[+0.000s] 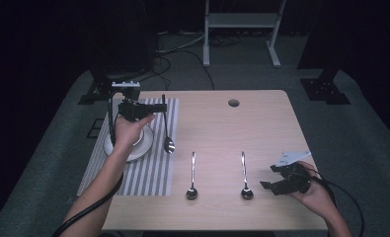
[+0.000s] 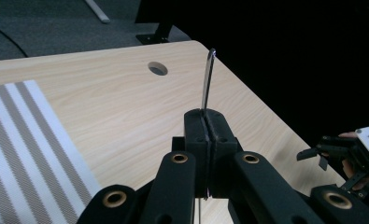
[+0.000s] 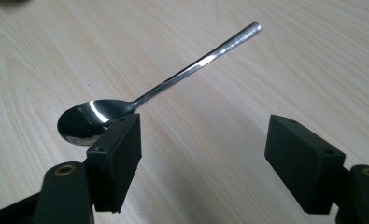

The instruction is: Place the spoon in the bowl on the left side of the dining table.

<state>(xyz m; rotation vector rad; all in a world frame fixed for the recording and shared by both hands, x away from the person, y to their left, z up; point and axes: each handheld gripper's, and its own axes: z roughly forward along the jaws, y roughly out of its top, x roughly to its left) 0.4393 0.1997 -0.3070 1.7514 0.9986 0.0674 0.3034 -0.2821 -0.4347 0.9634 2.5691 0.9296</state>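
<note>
My left gripper (image 1: 160, 107) is over the striped placemat (image 1: 133, 173), shut on the handle of a metal spoon (image 1: 167, 128). The spoon's bowl points toward the near side; I cannot tell whether it touches the mat. In the left gripper view the thin handle (image 2: 209, 79) sticks up from between the closed jaws of that gripper (image 2: 204, 116). Two more spoons (image 1: 192, 175) (image 1: 244, 175) lie side by side on the bare wood. My right gripper (image 1: 269, 177) stands open just right of the right-hand one. In its own view, this gripper (image 3: 203, 140) has that spoon (image 3: 140, 100) ahead to the left.
A white plate (image 1: 144, 145) sits on the placemat under my left hand. A round cable hole (image 1: 233, 102) is in the tabletop near the far edge. A stand and cables are on the floor beyond the table. The wood table (image 1: 261, 123) has free room at the right.
</note>
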